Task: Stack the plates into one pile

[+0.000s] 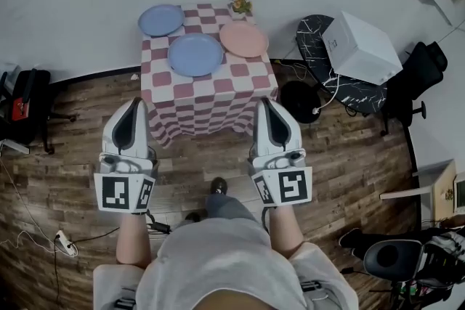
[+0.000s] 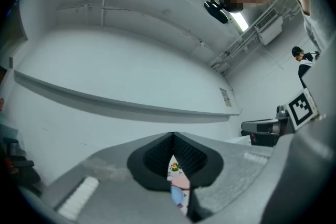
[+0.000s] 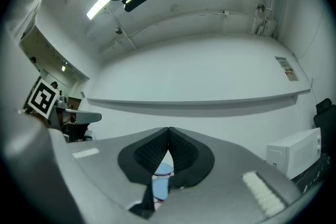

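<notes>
The left gripper (image 1: 136, 102) and the right gripper (image 1: 263, 101) are both holding their jaws pressed together on nothing, pointing up the frame. The plates are lying well apart from them, higher up on the checkered table (image 1: 211, 94) — the far blue plate (image 1: 160, 19) at upper left, the near blue plate (image 1: 195, 54) centre, the pink plate (image 1: 243, 39) right, closer to the right gripper. Both gripper views are showing them only as slivers under the jaw tips.

A white box (image 1: 361, 49) is sitting on a black marbled surface (image 1: 312, 38), a black office chair (image 1: 420, 78) standing just beside
</notes>
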